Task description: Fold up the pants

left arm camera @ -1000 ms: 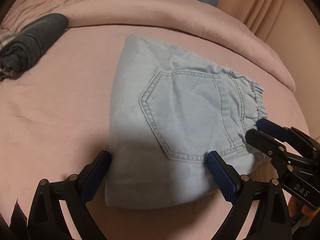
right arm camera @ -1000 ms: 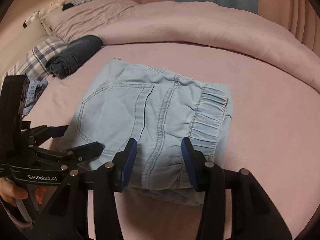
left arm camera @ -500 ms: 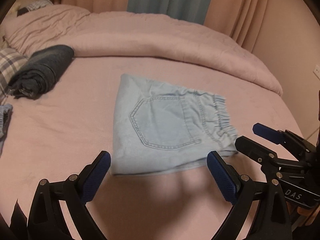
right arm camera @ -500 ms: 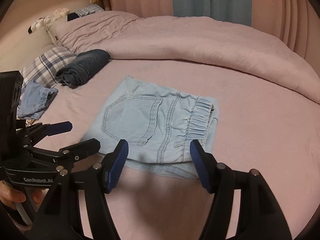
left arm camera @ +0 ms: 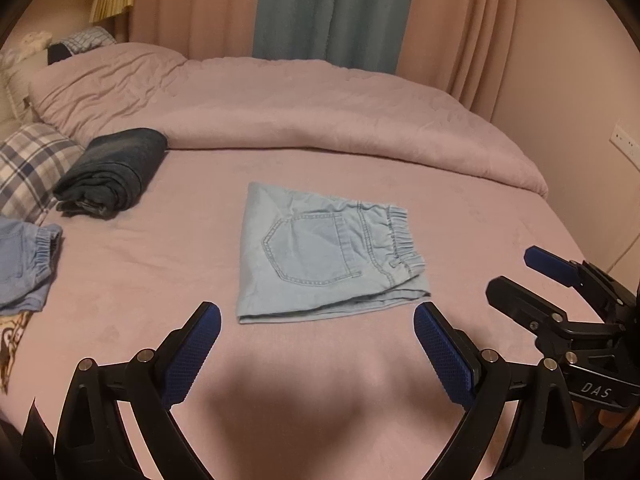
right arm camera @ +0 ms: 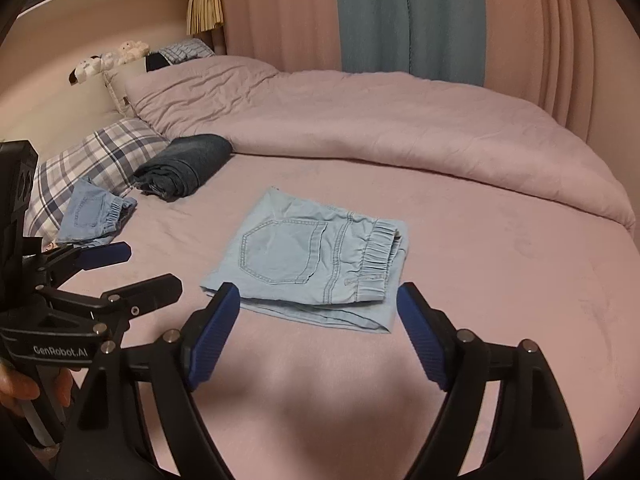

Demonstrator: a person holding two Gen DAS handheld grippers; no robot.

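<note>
Left wrist: dark roll [left arm camera: 112, 172] beside pillow [left arm camera: 28, 168]

The folded pants [left arm camera: 320, 256] lie at the middle of the frame on the bed [left arm camera: 460, 240]; a rolled garment [left arm camera: 112, 172] lies to their upper left, beside a pillow [left arm camera: 28, 164] at the left edge; another pair of pants [left arm camera: 24, 264] lies below that pillow; a bunched duvet [left arm camera: 320, 112] stretches behind them all; curtains [left arm camera: 332, 8] hang behind the duvet.
</note>
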